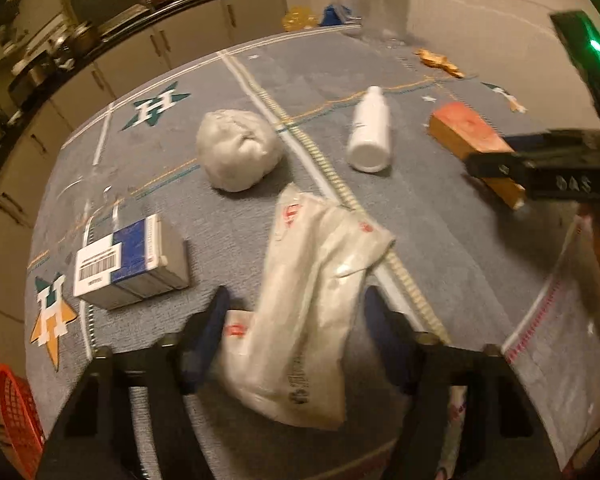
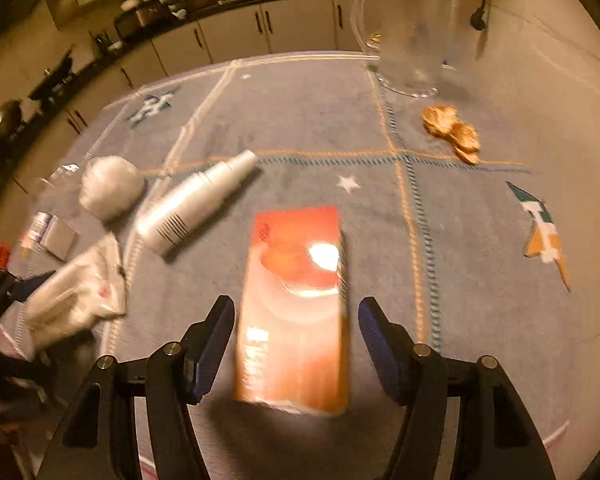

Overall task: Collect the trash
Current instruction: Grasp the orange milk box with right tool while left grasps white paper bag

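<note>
Orange carton [image 2: 296, 308] btwn right hand-held gripper [image 2: 296, 340] fingers.

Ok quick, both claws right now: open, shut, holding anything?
Left claw: open, fingers either side of the crumpled white bag, not clamped on it.
Right claw: open, straddling the orange box, gaps on both sides.

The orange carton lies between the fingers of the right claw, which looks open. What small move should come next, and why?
Probably ease the right claw a little forward and down, then close it on the orange carton. The carton lies flat on the tablecloth, lengthwise between the two open fingers, with a gap on each side, so nothing grips it yet. The white bottle lies off to the left, apart from it.
</note>
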Demonstrator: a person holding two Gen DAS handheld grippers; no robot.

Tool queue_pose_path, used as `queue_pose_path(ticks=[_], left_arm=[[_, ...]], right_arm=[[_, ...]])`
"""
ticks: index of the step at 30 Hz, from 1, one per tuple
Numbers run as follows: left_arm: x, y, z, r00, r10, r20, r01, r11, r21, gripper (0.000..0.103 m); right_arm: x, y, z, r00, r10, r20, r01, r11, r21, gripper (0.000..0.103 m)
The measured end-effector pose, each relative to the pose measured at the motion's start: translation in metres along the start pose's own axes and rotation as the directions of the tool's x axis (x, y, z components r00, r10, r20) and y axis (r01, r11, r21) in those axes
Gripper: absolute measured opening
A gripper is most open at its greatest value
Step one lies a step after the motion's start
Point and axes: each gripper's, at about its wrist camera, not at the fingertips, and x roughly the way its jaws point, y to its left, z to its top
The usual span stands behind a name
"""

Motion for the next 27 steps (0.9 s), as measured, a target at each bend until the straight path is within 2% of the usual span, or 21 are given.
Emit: queue_pose_path(ticks=[2,5,10,14,16,19,25,27], left_arm=[[-0.003,0.003,-0.002,1.0,-0.009,0.013,0.01,1.0,-0.025,0.055],[-0.009,0.002,-0.007,1.0,-0.002,0.028,0.003,1.0,-0.031,0.051],[-0.031,0.003,-0.02,0.998,0.009,0.065,-0.004,0.997,-0.08,0.05],[-0.058,0.008,-0.036,0.992,0.04,0.123,-0.019,0.986,-0.164,0.05],[-0.071,0.01,-0.048,0.984,0.092,0.152,-0.059,0.976,-0.209,0.05],[-0.086,0.015,-0.067,0.972,0.15,0.178,-0.101,0.961,-0.256,0.05],[-0.098,0.028,-0.096,0.963,0.2,0.178,-0.134,0.935,-0.328,0.05],[-0.099,0.029,-0.1,0.964,0.198,0.178,-0.131,0.935,-0.33,0.05]], right_arm=[[-0.003,-0.003,-0.006,1.0,0.015,0.002,-0.015,1.0,0.022,0.055],[-0.011,-0.001,-0.017,1.0,0.012,0.022,-0.013,1.0,0.015,0.052],[-0.039,0.019,-0.036,0.989,0.107,0.104,-0.11,0.994,0.021,0.052],[-0.062,0.048,-0.057,0.958,0.231,0.17,-0.23,0.973,-0.029,0.052],[-0.071,0.06,-0.067,0.947,0.258,0.189,-0.254,0.966,-0.045,0.052],[-0.075,0.076,-0.08,0.935,0.303,0.185,-0.297,0.953,-0.056,0.052],[-0.076,0.111,-0.094,0.919,0.357,0.165,-0.342,0.933,-0.114,0.053],[-0.073,0.121,-0.098,0.917,0.37,0.148,-0.353,0.927,-0.13,0.053]])
